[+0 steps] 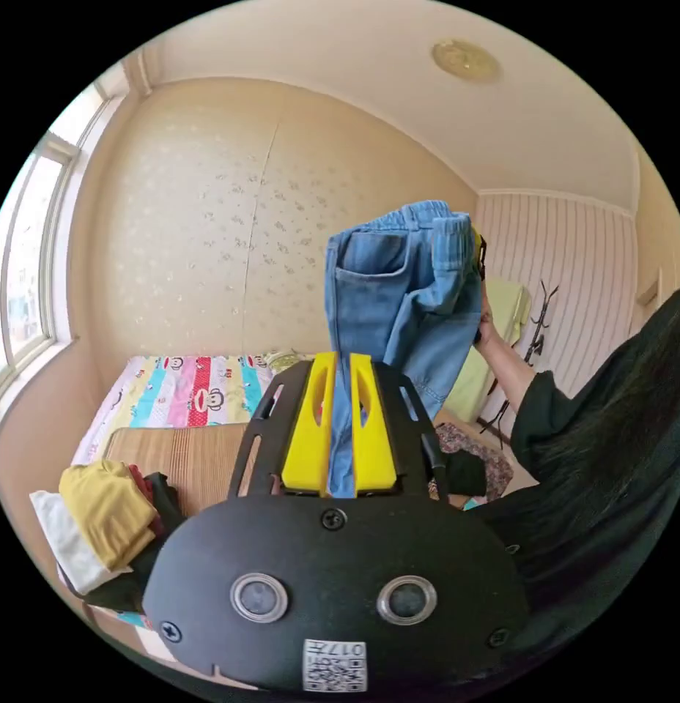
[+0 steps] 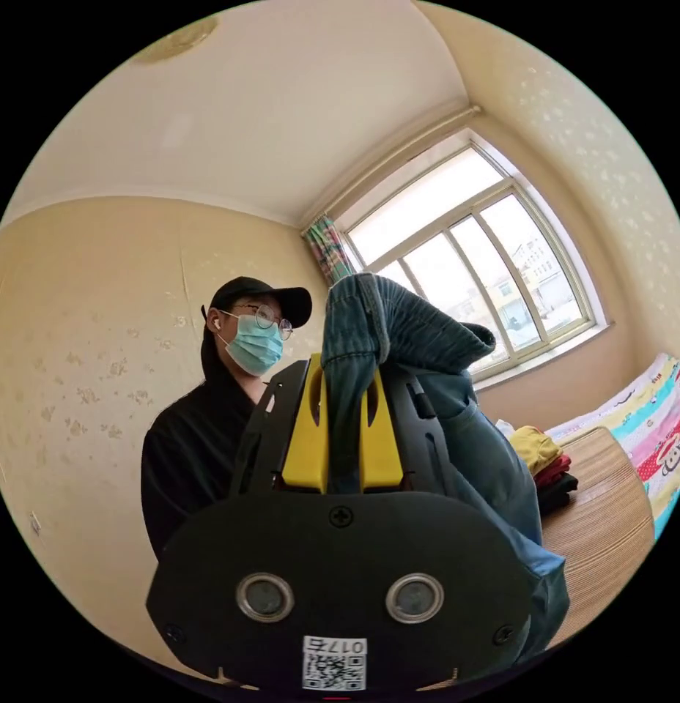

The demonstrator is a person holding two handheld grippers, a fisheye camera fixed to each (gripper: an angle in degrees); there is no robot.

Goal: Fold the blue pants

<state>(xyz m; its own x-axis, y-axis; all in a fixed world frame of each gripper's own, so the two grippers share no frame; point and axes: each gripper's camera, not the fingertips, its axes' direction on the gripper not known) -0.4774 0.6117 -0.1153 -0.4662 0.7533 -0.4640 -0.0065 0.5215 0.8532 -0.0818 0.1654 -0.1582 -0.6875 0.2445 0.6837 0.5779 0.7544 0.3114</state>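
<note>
1. Blue pants (image 1: 398,293): held in the air at centre frame of the left gripper view, waistband uppermost, no fold yet laid; judged an early stage, all folding remaining.
2. Left gripper (image 1: 340,432): jaws pressed together on a strip of the denim.
3. Right gripper (image 2: 345,432): jaws pinching the waistband, cloth draped toward lower right.
4. Woven mat (image 1: 186,458): bare at lower left of the left gripper view, offering room to lay the pants.
5. Pile of clothes (image 1: 105,520): at the mat's lower-left edge; to be avoided.
</note>
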